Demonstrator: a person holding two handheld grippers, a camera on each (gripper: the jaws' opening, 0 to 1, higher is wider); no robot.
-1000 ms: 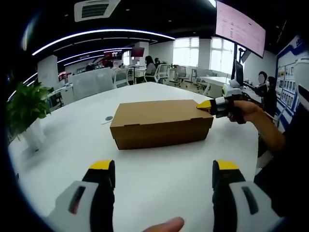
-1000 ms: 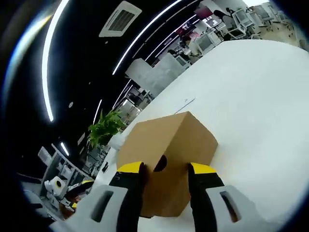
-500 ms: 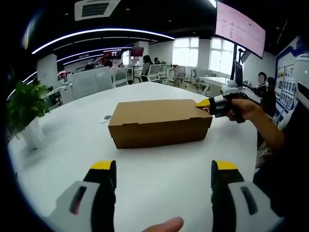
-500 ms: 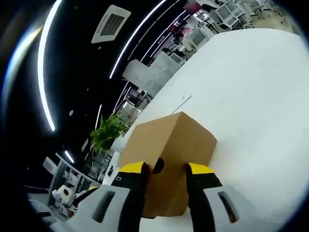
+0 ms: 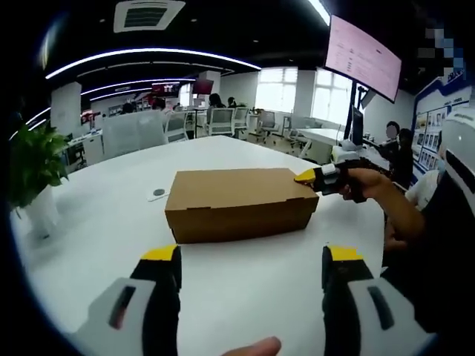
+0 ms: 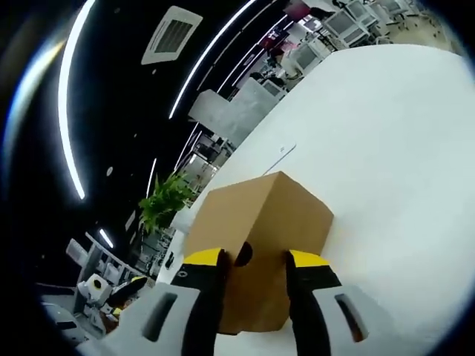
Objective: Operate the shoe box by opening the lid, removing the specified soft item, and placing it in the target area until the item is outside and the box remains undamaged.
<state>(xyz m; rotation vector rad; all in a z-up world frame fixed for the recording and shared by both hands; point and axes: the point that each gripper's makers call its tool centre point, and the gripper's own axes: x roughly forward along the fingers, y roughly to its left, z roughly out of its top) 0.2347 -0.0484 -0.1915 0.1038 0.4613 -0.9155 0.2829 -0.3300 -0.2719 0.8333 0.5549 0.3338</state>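
Since a second ago our left gripper (image 5: 251,256) has barely shifted, jaws spread over the white table (image 5: 245,289). At one o'clock, our right gripper (image 6: 252,259) touches the closed shoe box (image 5: 239,204), its end hole facing the right gripper view.

left gripper (image 5: 252,256) jaws: grey bodies, black inner faces, yellow tips
right gripper (image 6: 252,259) jaws: same grey, black, yellow
clothing (image 5: 445,245): dark

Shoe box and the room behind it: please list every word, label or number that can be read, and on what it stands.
Shoe box: plain brown cardboard, no print visible.
Wall screen: lines of text, too small and blurred to read.
Blue wall board: pictures and text, too blurred to read.
Left gripper, right gripper: no markings legible.
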